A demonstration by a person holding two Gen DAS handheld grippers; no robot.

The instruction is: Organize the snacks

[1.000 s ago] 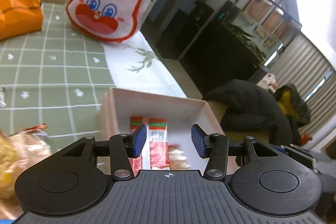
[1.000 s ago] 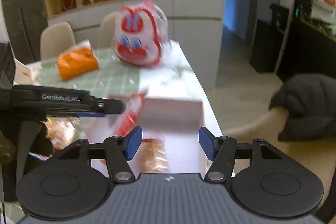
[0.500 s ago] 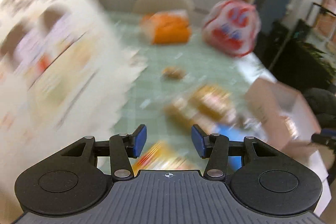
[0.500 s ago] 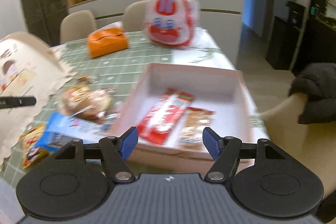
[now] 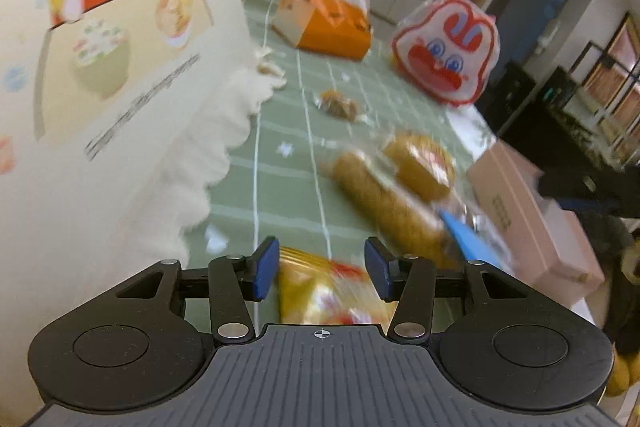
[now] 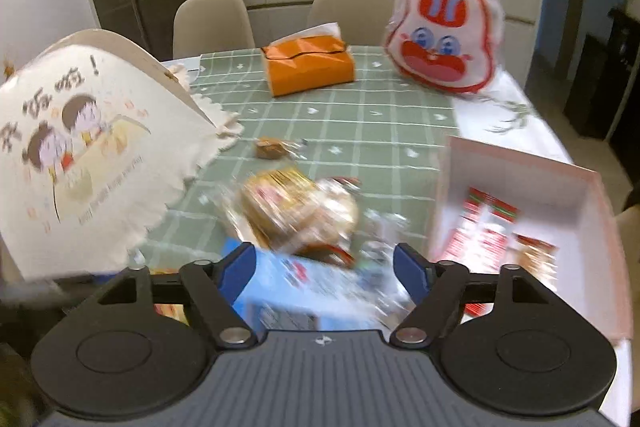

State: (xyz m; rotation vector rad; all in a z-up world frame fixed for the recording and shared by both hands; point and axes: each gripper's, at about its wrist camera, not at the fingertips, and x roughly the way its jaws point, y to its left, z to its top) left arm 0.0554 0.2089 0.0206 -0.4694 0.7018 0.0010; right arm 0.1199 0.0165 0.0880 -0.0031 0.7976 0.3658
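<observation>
Several snacks: a heap of wrapped breads and a blue packet lies on the green checked worktop, just left of the pink box.
Box contents: red-and-white packets lie flat inside.
Yellow packet: a blurred yellow snack bag lies on the worktop under the left tool.
Left tool: blue pads stand partly apart, pinching nothing.
Right tool: jaws have just been opening and stand wide above the blue packet, gripping nothing.
Farther off: small wrapped snack, orange tissue pouch, rabbit-face bag.
Left side: cream cartoon-printed cover.
</observation>
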